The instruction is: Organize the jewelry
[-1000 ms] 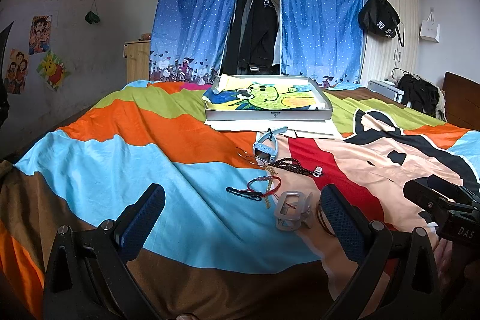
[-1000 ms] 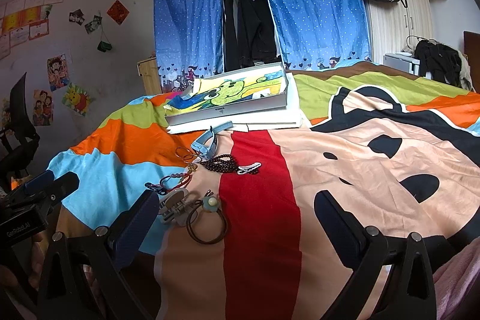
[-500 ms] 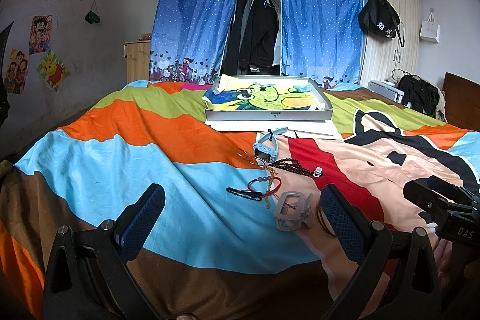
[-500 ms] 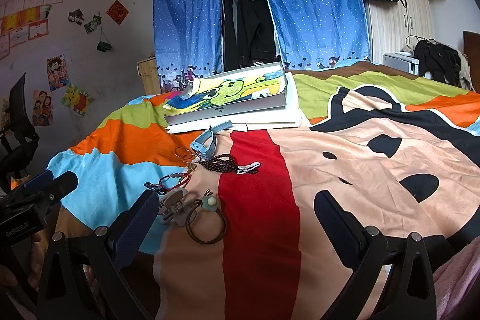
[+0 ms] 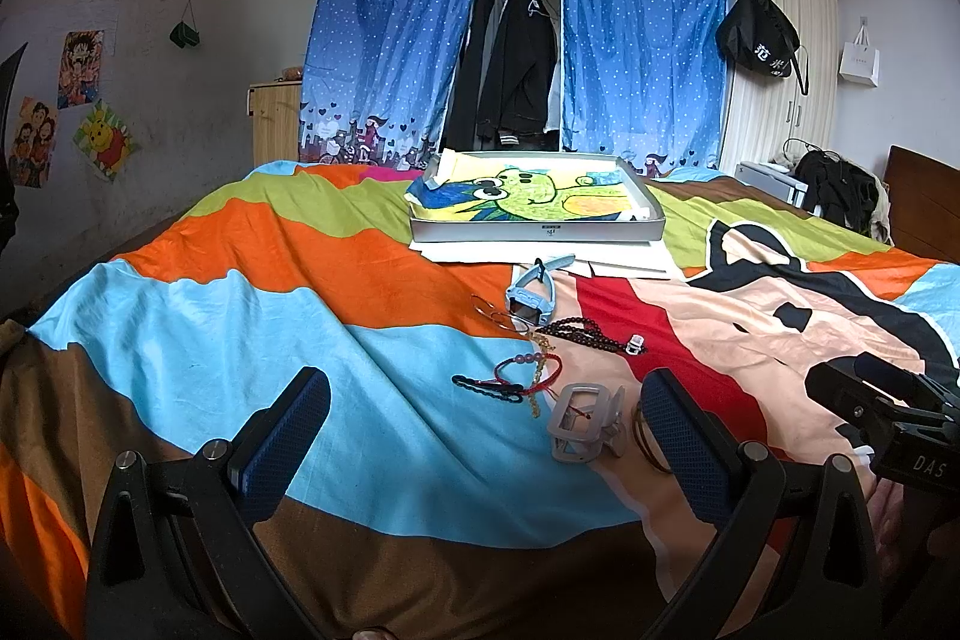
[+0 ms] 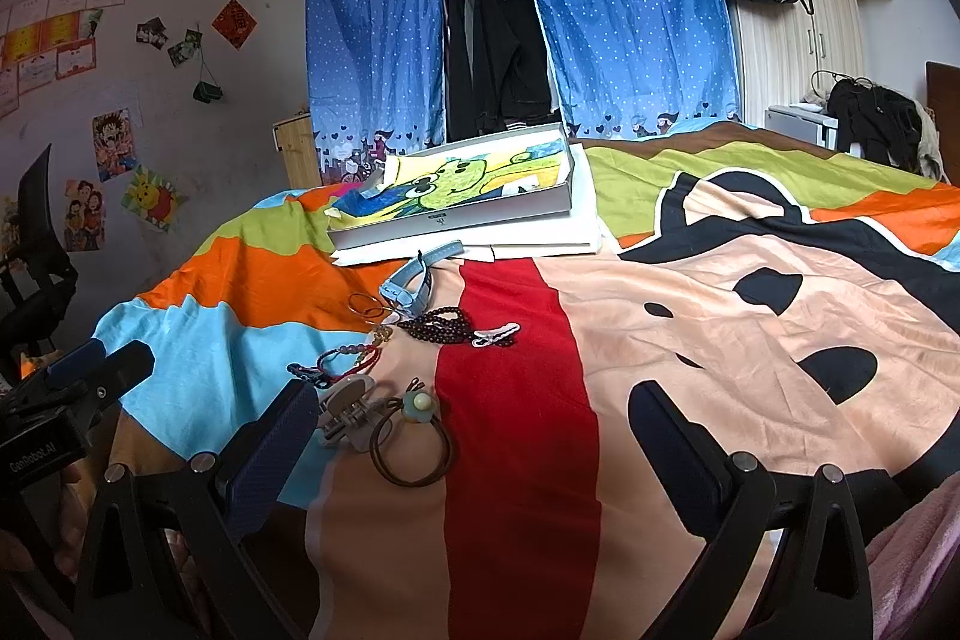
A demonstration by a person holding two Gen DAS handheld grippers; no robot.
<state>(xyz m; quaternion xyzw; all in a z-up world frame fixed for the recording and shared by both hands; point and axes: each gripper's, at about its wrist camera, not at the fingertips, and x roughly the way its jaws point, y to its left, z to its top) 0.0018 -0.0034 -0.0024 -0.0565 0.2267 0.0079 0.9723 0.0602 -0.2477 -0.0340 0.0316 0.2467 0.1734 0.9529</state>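
Both my grippers, left [image 5: 480,430] and right [image 6: 474,436], are spread wide and empty above the bedspread [image 5: 270,352]. The jewelry sits at my 12 o'clock: hair clip [image 5: 585,421] nearest, tangled red bracelet [image 5: 528,370] and dark beads [image 5: 579,334] beyond, tray [image 5: 540,226] farthest. Risk: the bracelet's cord touches the clip, so lifting one may drag the other.

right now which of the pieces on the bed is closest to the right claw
The brown hair tie with the pale bead, lying nearest the right claw; the bracelets lie farther up the bed.

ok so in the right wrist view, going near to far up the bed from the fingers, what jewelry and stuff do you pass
brown hair tie with a pale bead → red cord bracelet → dark beaded necklace → blue watch → white papers → shallow box with the green cartoon drawing → blue curtains
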